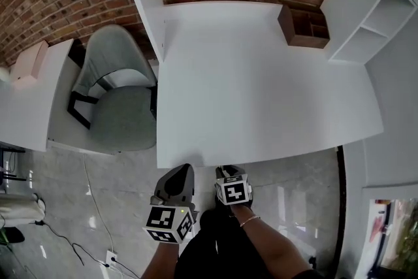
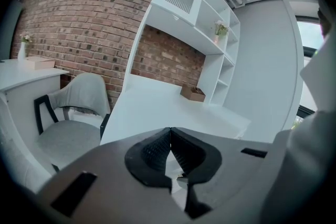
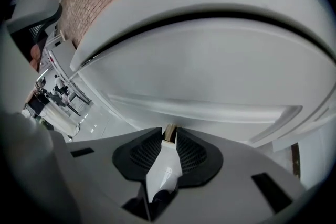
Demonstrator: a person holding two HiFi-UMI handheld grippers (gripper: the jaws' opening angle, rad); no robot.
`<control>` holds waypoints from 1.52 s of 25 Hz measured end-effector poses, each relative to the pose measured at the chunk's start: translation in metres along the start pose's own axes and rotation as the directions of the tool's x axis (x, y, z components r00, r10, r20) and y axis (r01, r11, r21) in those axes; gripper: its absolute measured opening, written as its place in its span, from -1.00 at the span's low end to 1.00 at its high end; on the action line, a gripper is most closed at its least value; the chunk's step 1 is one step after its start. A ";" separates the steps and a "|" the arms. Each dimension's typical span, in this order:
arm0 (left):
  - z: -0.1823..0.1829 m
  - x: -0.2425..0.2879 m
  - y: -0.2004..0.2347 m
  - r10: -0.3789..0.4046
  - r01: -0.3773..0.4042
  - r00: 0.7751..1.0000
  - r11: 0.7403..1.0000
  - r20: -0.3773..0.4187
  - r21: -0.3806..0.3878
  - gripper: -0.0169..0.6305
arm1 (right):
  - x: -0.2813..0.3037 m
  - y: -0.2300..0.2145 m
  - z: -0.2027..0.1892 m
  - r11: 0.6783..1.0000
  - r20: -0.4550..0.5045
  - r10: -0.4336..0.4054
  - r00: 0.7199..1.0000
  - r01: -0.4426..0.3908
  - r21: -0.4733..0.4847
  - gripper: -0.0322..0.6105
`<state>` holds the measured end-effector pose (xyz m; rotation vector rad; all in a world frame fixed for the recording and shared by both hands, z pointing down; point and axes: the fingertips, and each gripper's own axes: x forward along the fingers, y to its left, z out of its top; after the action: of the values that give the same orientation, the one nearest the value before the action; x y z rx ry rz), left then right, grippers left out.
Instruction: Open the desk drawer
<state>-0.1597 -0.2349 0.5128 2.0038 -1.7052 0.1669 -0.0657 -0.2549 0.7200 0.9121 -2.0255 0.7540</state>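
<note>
The white desk (image 1: 261,88) fills the middle of the head view; its drawer is hidden there under the top. In the right gripper view the white drawer front (image 3: 210,60) spans the picture below the desk top's edge. My right gripper (image 3: 169,131) (image 1: 226,170) points steeply down at the drawer front's lower lip, its jaws a narrow gap apart with a thin tan strip showing between the tips. My left gripper (image 1: 185,168) (image 2: 169,129) hangs beside it in front of the desk's edge, shut with nothing in it.
A grey chair (image 1: 117,101) stands left of the desk. A brown box (image 1: 302,26) sits at the desk's back right, next to white shelves (image 1: 366,16). A cable and a socket (image 1: 110,257) lie on the tiled floor at the left.
</note>
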 end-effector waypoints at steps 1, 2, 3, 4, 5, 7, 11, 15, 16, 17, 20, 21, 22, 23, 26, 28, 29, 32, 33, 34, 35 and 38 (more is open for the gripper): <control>-0.001 0.001 0.001 0.003 -0.003 1.000 1.000 0.000 -0.002 -0.92 | 0.002 0.000 0.000 1.000 -0.006 -0.006 1.000 0.005 -0.009 -0.64; -0.001 0.001 0.002 0.005 -0.005 1.000 1.000 0.000 -0.003 -0.92 | 0.003 0.000 0.000 1.000 -0.010 -0.011 1.000 0.011 -0.015 -0.64; -0.001 0.001 0.003 0.007 -0.007 1.000 1.000 -0.001 -0.004 -0.92 | 0.003 0.000 0.000 1.000 -0.011 -0.015 1.000 0.015 -0.016 -0.64; -0.002 0.001 0.003 0.009 -0.009 1.000 1.000 -0.001 -0.005 -0.92 | 0.003 0.001 0.000 1.000 -0.013 -0.017 1.000 0.017 -0.011 -0.64; -0.002 0.001 0.002 0.010 -0.010 1.000 1.000 -0.001 -0.006 -0.92 | 0.003 0.001 0.000 1.000 -0.014 -0.020 1.000 0.020 -0.004 -0.64; -0.003 0.001 0.001 0.011 -0.011 1.000 1.000 -0.002 -0.003 -0.92 | 0.003 0.000 -0.001 1.000 -0.013 -0.026 1.000 0.026 0.011 -0.65; -0.006 -0.003 0.000 0.012 -0.012 1.000 1.000 -0.006 0.006 -0.92 | 0.003 0.000 -0.002 0.999 0.000 -0.038 0.999 0.038 0.038 -0.66; -0.009 -0.011 -0.006 0.002 -0.002 1.000 1.000 -0.027 -0.007 -0.92 | 0.000 0.003 -0.006 0.999 0.004 -0.049 0.999 0.049 0.012 -0.66; -0.010 -0.013 -0.007 0.002 -0.002 1.000 1.000 -0.027 -0.006 -0.92 | -0.002 0.005 -0.006 0.999 0.005 -0.049 0.999 0.049 0.005 -0.66; -0.010 -0.014 -0.006 0.004 -0.005 1.000 1.000 -0.022 -0.002 -0.92 | -0.004 0.007 -0.008 0.999 0.006 -0.047 0.999 0.047 0.001 -0.66; -0.009 -0.018 -0.007 0.010 -0.009 1.000 1.000 -0.001 0.010 -0.92 | -0.009 0.010 -0.015 0.999 0.007 -0.045 0.999 0.045 -0.008 -0.66; -0.009 -0.020 -0.008 0.008 -0.008 1.000 1.000 0.000 0.012 -0.92 | -0.010 0.011 -0.018 0.999 0.007 -0.045 0.999 0.045 -0.013 -0.66; -0.009 -0.022 -0.009 0.006 -0.006 1.000 1.000 0.001 0.012 -0.92 | -0.012 0.012 -0.021 0.999 0.006 -0.046 0.999 0.046 -0.021 -0.66; -0.010 -0.023 -0.010 0.005 -0.005 1.000 1.000 0.001 0.013 -0.92 | -0.014 0.013 -0.024 0.998 0.006 -0.047 0.999 0.047 -0.029 -0.66; -0.012 -0.029 -0.012 0.001 -0.001 1.000 1.000 0.000 0.018 -0.92 | -0.018 0.015 -0.032 0.997 0.012 -0.047 0.999 0.048 -0.054 -0.66; -0.012 -0.034 -0.013 0.000 0.000 1.000 1.000 0.002 0.021 -0.92 | -0.021 0.018 -0.038 0.997 0.002 -0.042 0.999 0.042 -0.063 -0.66; -0.012 -0.036 -0.013 0.000 0.000 1.000 1.000 0.004 0.020 -0.92 | -0.022 0.019 -0.041 0.997 0.000 -0.039 0.999 0.039 -0.067 -0.66; -0.013 -0.042 -0.013 0.000 -0.001 1.000 1.000 0.009 0.018 -0.92 | -0.027 0.023 -0.048 0.996 -0.007 -0.043 0.999 0.042 -0.074 -0.66; -0.014 -0.044 -0.014 0.000 -0.001 1.000 1.000 0.008 0.019 -0.92 | -0.030 0.024 -0.051 0.996 -0.010 -0.046 0.999 0.046 -0.076 -0.66; -0.016 -0.047 -0.014 0.000 -0.001 1.000 1.000 0.008 0.020 -0.92 | -0.032 0.026 -0.055 0.996 -0.011 -0.050 0.999 0.049 -0.077 -0.66; -0.017 -0.049 -0.015 0.000 0.000 1.000 1.000 0.006 0.022 -0.92 | -0.034 0.027 -0.058 0.996 -0.011 -0.054 0.998 0.053 -0.077 -0.66; -0.021 -0.056 -0.016 -0.003 0.003 1.000 1.000 0.004 0.025 -0.92 | -0.039 0.029 -0.069 0.996 -0.010 -0.061 0.998 0.060 -0.068 -0.66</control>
<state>-0.1512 -0.1744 0.5038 2.0256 -1.7107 0.1844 -0.0436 -0.1731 0.7181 0.9238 -1.9909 0.6529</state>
